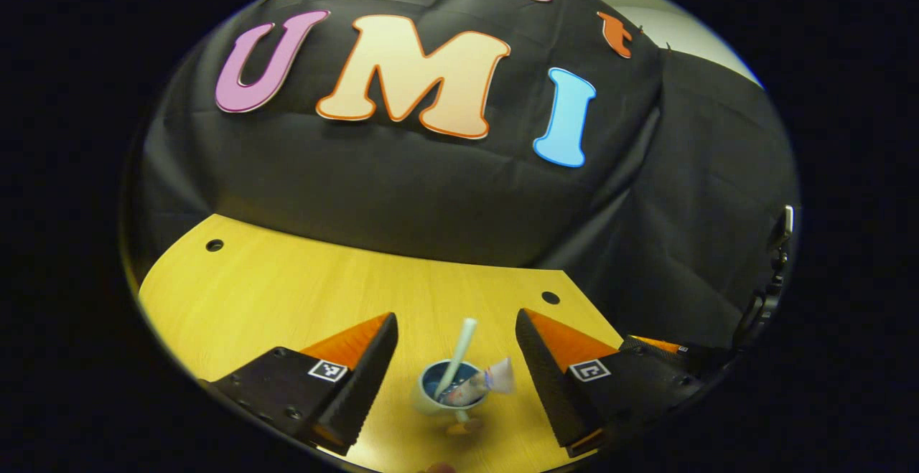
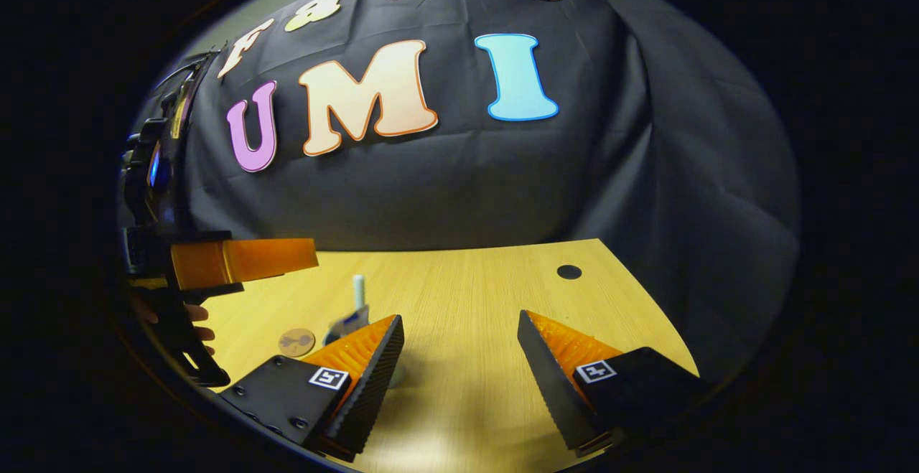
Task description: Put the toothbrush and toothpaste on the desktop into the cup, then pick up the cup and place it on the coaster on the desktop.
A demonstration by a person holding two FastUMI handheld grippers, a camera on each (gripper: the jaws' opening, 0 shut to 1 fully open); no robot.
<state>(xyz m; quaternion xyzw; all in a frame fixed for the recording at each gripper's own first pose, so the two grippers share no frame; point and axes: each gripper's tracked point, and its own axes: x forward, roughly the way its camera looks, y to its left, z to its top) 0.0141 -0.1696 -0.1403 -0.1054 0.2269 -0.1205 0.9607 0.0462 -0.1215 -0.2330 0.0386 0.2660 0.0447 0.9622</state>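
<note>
Cup (image 1: 451, 390) sits between the spread fingers of the left claw (image 1: 456, 380) in the left gripper view, untouched by either ribbed black pad, so this claw is released. It is one small pale cup with a blue inside, blurred and partly cut by the lower edge. One pale toothbrush (image 1: 459, 354) stands tilted in it, and one toothpaste tube (image 1: 482, 383) leans across the rim; the tube's print is too soft to make out. Just below the cup, a small round tan shape is too blurred to identify. The table (image 1: 287, 293) is yellow wood grain with two dark round holes.

In the right gripper view, the right claw (image 2: 459, 358) is also released, its two fingers wide apart over bare table (image 2: 474, 301). Its left finger hides most of the cup (image 2: 395, 375); the toothbrush (image 2: 358, 291) tip and part of the toothpaste tube (image 2: 350, 322) rise above it. One round brown coaster (image 2: 296, 342) lies flat nearby, apart from the cup. The left claw (image 2: 244, 259) shows at the left edge, with a hand (image 2: 197, 322) beneath, mostly cut off.
</note>
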